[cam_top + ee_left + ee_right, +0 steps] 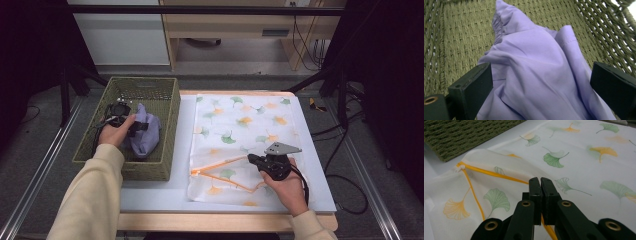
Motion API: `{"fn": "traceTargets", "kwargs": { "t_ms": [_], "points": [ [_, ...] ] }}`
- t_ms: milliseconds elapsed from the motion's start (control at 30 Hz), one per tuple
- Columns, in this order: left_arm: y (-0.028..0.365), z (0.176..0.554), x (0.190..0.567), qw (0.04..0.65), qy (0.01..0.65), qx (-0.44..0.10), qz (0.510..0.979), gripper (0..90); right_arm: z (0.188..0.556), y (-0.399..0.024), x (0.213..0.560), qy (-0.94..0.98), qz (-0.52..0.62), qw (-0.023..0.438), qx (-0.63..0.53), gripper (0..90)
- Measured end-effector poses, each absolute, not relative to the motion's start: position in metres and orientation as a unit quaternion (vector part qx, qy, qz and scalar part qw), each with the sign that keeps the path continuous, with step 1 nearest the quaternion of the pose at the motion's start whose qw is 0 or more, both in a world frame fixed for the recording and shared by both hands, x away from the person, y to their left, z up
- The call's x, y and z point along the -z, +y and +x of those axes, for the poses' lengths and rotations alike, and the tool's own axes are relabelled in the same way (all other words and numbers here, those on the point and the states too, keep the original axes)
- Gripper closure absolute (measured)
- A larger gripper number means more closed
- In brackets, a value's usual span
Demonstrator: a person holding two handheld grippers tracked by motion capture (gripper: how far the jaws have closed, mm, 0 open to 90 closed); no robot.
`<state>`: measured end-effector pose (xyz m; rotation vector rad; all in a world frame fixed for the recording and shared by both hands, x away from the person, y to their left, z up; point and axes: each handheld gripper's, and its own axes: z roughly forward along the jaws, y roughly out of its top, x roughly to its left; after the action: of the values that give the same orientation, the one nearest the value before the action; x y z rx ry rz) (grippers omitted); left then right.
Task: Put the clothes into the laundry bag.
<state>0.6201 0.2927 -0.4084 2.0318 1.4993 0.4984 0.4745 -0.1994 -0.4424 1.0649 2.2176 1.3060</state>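
Observation:
A crumpled purple cloth (148,137) lies in a woven olive basket (174,112) at the table's left. My left gripper (140,127) is down inside the basket, open, its jaws standing wide on either side of the purple cloth (541,62) without pressing it. A white mesh bag (245,125) printed with ginkgo leaves lies flat on the table. My right gripper (251,159) is shut on the bag's orange-trimmed edge (220,163), holding the opening raised. In the right gripper view the right gripper (540,181) pinches that orange trim (494,173).
The basket wall (461,135) stands just left of the bag's opening. A white mat (150,192) covers the wooden table. Beyond the table stand a desk and cabinet, with cables on the floor at the right.

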Motion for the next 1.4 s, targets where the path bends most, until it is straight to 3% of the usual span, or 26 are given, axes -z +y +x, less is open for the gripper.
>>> {"fn": "traceTargets", "kwargs": {
  "t_ms": [233,1400],
  "points": [
    [0.290,0.623,0.418,0.270,0.564,-0.165,0.763,4.3,0.475,-0.200,0.443,0.784,0.374,0.178,-0.461,87.9],
    [0.289,0.626,0.430,0.265,0.547,-0.185,0.772,5.4,0.476,-0.200,0.444,0.790,0.372,0.176,-0.456,87.7]
  ]
}}
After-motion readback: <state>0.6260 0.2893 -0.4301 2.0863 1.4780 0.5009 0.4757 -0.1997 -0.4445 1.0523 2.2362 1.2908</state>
